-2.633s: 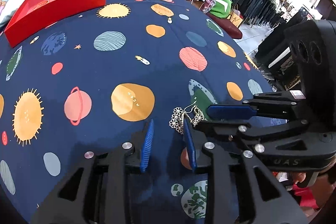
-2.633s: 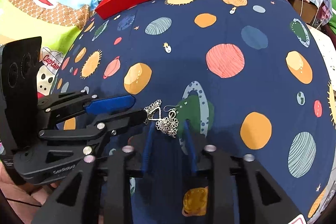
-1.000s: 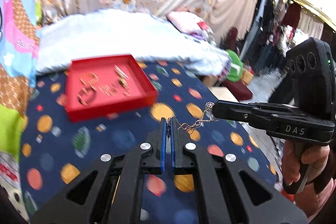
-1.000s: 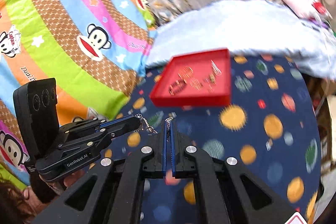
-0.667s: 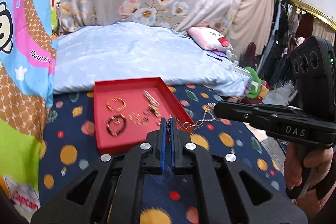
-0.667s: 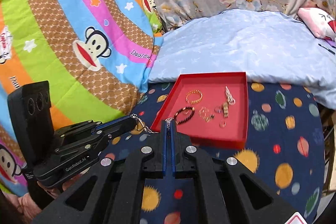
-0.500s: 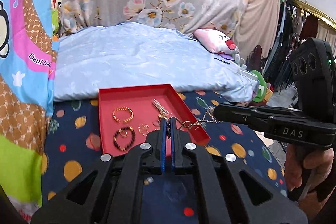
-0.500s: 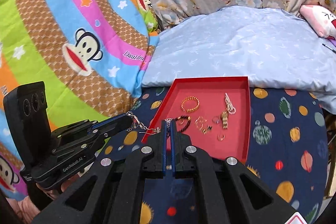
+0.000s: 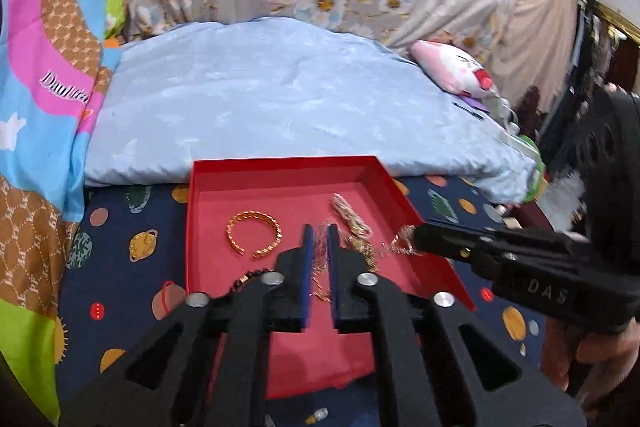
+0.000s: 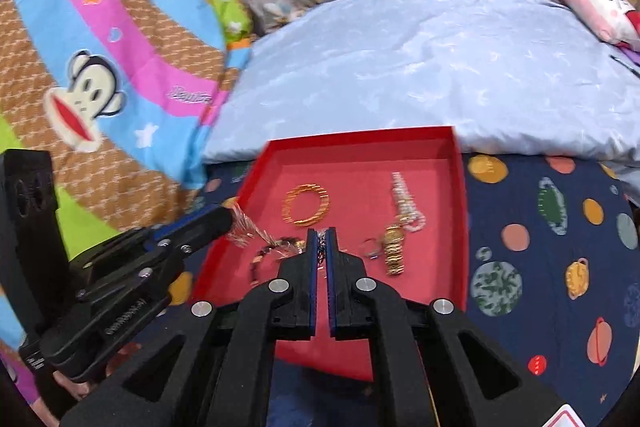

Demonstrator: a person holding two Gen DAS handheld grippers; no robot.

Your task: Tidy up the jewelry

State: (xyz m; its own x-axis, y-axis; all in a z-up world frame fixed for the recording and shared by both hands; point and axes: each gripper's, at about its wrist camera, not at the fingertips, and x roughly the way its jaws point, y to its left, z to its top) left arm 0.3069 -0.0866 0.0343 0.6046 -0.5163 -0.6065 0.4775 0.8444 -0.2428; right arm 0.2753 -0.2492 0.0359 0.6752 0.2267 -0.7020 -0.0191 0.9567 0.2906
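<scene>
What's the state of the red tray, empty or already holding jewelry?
Holding jewelry. The red tray has a gold bangle, a gold watch, a silver chain piece and a dark beaded bracelet on its floor.

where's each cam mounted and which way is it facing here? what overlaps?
Left wrist: rides the left tongs, looking forward and down into the red tray; own jaws parted, right tongs and a hand at right.
Right wrist: rides the right tongs, same tilt toward the tray; left tongs at left.
Shared: tray, gold bangle, chain strung between both tongs, blue quilt, planet-print cloth.
</scene>
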